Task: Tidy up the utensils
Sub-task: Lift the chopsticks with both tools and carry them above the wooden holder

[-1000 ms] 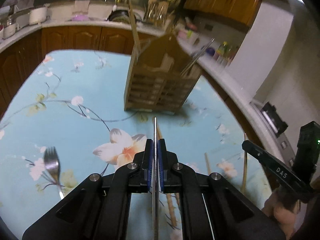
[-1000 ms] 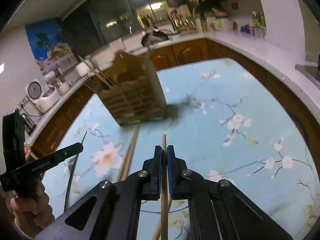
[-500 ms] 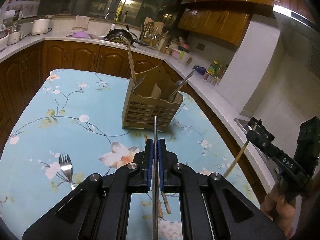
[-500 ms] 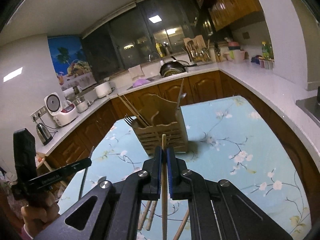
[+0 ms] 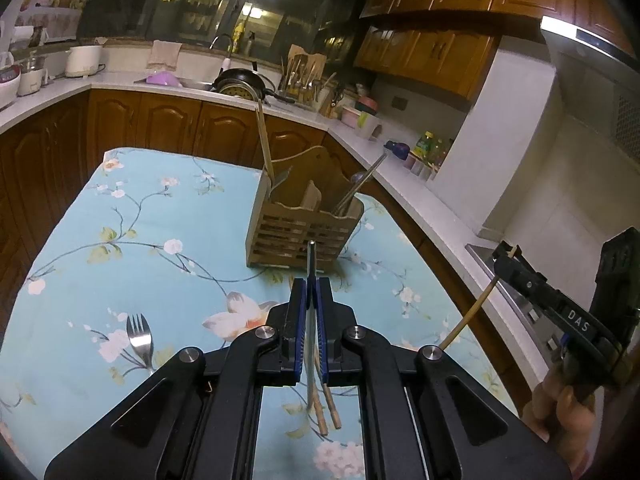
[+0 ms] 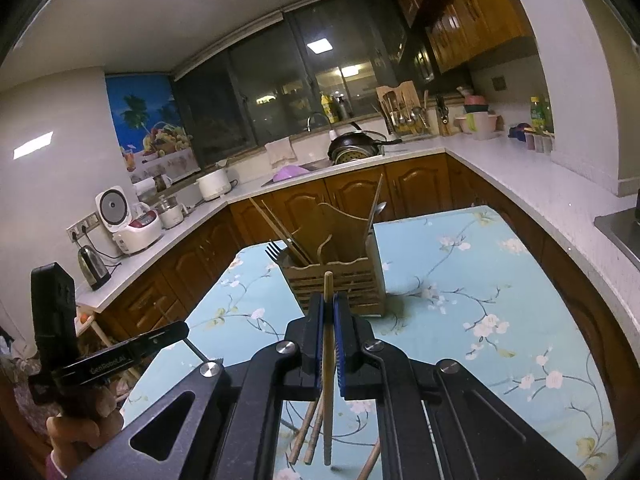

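Taking the wooden caddy (image 5: 298,236) as our landmark, we judge the job partly done: it already holds chopsticks, a fork and metal pieces, while a fork (image 5: 140,342) still lies on the desk (image 5: 160,280) well to its left and several loose chopsticks (image 6: 310,430) lie on the near side of it. Our left tongs (image 5: 311,308) are clamped on a slim metal utensil (image 5: 311,264), its tip pointing at the caddy's front wall but short of it. Our right tongs (image 6: 329,316) pinch a wooden chopstick (image 6: 328,320), likewise aimed at the caddy, not yet over it.
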Demonstrator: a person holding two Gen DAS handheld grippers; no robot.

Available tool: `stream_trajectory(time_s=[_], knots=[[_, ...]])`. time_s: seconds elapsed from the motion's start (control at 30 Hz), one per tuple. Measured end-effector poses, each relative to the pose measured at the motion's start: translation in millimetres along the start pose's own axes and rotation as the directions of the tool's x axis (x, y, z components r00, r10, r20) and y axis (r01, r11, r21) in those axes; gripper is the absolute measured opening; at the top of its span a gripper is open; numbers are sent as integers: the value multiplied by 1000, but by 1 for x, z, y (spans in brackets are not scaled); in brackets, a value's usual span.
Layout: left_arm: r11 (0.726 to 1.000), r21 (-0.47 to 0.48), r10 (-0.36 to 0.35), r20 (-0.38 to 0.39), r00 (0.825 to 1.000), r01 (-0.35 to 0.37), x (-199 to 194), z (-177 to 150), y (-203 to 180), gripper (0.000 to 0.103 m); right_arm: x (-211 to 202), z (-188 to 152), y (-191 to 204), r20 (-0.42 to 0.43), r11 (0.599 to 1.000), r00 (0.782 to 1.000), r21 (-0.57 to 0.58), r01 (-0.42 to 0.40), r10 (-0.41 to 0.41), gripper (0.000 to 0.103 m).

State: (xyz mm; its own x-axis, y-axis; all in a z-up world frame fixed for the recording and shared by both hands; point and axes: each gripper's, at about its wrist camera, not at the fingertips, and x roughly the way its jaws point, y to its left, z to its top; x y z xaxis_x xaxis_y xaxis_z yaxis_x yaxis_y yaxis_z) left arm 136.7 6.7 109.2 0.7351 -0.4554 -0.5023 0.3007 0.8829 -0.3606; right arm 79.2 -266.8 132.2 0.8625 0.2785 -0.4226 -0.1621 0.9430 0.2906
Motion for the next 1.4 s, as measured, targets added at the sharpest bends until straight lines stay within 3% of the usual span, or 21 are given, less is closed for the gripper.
stream_trajectory(time_s=[0.67, 0.93, 1.13, 1.4], knots=[[1000, 27, 14, 62, 998, -16, 5, 34, 0, 4, 18, 26, -7, 33, 1000, 999, 8, -5, 4, 5], [999, 34, 23, 148, 989, -28, 9, 84, -2, 4, 34, 56, -13, 93, 1000, 996, -2, 18, -18, 5], [1000, 15, 22, 238, 971, -27, 16, 132, -2, 4, 51, 99, -13, 177, 999, 984, -19, 42, -38, 5], [996, -33, 94, 299, 950, -88, 56, 179, 9, 4, 75, 139, -10, 281, 998, 958, -24, 61, -52, 5]])
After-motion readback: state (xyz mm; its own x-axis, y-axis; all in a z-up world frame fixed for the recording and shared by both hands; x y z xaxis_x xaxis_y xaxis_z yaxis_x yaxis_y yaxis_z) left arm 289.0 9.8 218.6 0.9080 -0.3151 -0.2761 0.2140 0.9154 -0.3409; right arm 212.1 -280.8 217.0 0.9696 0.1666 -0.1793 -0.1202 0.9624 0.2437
